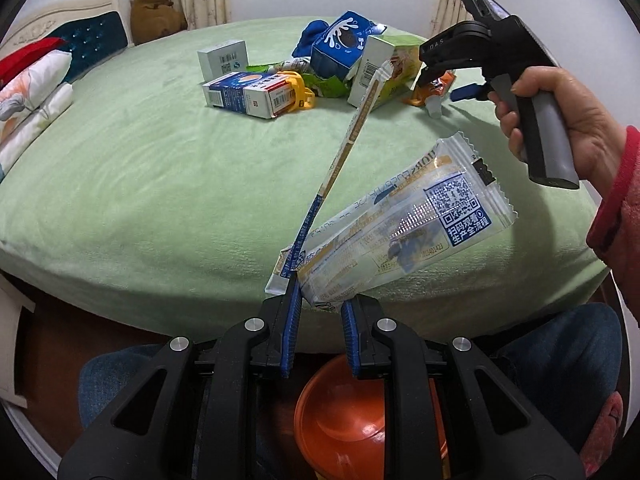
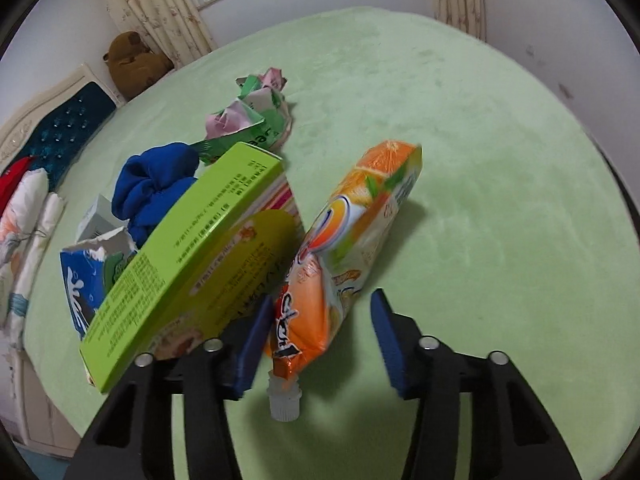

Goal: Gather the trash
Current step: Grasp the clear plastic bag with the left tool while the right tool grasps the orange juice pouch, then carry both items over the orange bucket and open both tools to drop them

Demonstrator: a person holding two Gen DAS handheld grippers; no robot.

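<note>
Nearby, left gripper (image 1: 318,320) clamping clear wrapper (image 1: 400,236), orange bin (image 1: 360,412) below

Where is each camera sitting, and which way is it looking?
Left wrist: on the left gripper, looking down across the green bed; jaws pinch a clear wrapper; right hand, knees and orange bin show.
Right wrist: on the right gripper, looking down at an orange juice pouch between its jaws; no body shows.
Shared: bed, green box, pouch, teddy bear.
</note>
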